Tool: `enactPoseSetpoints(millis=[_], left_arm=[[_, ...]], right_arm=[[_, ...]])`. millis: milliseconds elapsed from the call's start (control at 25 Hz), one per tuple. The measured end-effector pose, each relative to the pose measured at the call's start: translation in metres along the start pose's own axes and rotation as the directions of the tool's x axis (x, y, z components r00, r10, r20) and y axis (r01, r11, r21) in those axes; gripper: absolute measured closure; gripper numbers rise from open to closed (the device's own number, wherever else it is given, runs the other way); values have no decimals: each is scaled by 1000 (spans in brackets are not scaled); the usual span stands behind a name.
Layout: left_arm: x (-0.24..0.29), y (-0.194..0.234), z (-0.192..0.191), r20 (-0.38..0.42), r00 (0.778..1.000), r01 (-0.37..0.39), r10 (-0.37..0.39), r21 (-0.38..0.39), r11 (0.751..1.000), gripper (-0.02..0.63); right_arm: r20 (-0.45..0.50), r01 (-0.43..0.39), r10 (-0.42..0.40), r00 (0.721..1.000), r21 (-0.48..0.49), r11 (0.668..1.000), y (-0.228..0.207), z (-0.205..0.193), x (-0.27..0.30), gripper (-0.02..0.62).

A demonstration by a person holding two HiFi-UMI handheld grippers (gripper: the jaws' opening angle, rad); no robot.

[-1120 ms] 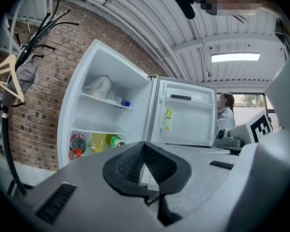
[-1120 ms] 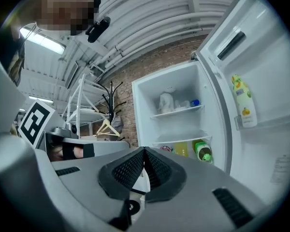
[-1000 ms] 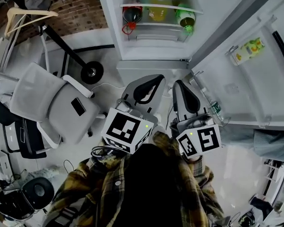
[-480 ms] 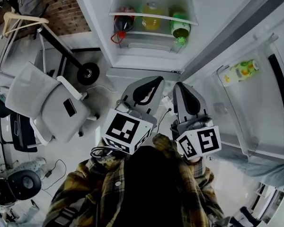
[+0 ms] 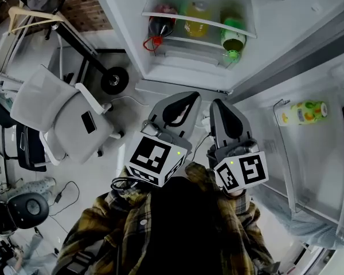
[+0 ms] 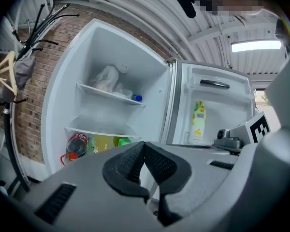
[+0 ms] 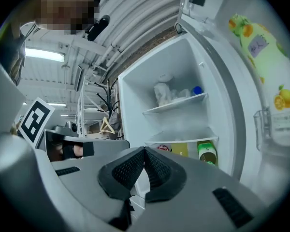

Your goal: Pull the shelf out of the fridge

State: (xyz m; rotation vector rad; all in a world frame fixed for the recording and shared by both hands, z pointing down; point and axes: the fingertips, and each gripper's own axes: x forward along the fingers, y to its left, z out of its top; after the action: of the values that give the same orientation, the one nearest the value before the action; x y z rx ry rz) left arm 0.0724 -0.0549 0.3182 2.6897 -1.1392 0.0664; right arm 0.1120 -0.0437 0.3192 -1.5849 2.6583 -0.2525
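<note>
Shelf (image 5: 199,23) is sitting all the way back inside the fridge (image 5: 281,16). It's the clear one running across right over three bottles: a dark cola bottle (image 5: 159,26) with a red cap, a yellow bottle (image 5: 196,13) and a green bottle (image 5: 233,38). Nothing of mine is touching it.

I'm standing in front of the open fridge and holding both grippers out side by side, pointing at the opening but hanging well short of it. My left gripper (image 6: 144,146) is squeezing its jaws completely together with nothing between the pads. My right gripper (image 7: 145,151) is doing exactly the same, pads pressing on each other and on nothing else.

Higher up, an upper shelf (image 6: 108,93) is carrying a crumpled white bag (image 6: 106,79) and something with a blue cap (image 6: 137,98); I can't tell what that one is. The fridge door (image 5: 327,67) is standing wide open on my right, and a yellow-green juice bottle (image 5: 303,112) is sitting in its door rack.

Off to my left a grey office chair (image 5: 57,116) is sitting on the floor with a dark flat slab (image 5: 89,122) lying on its seat, looking like a phone. A wooden hanger (image 5: 31,17) is hanging near the brick wall (image 5: 86,4).
</note>
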Motion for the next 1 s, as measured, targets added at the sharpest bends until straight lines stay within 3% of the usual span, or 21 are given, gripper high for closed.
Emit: enactPoseSetpoints(millis=[1000], left_arm=[[124, 139, 50, 23, 999, 48, -49, 36, 998, 603]], right_arm=[[57, 59, -58, 997, -10, 998, -79, 38, 174, 578]])
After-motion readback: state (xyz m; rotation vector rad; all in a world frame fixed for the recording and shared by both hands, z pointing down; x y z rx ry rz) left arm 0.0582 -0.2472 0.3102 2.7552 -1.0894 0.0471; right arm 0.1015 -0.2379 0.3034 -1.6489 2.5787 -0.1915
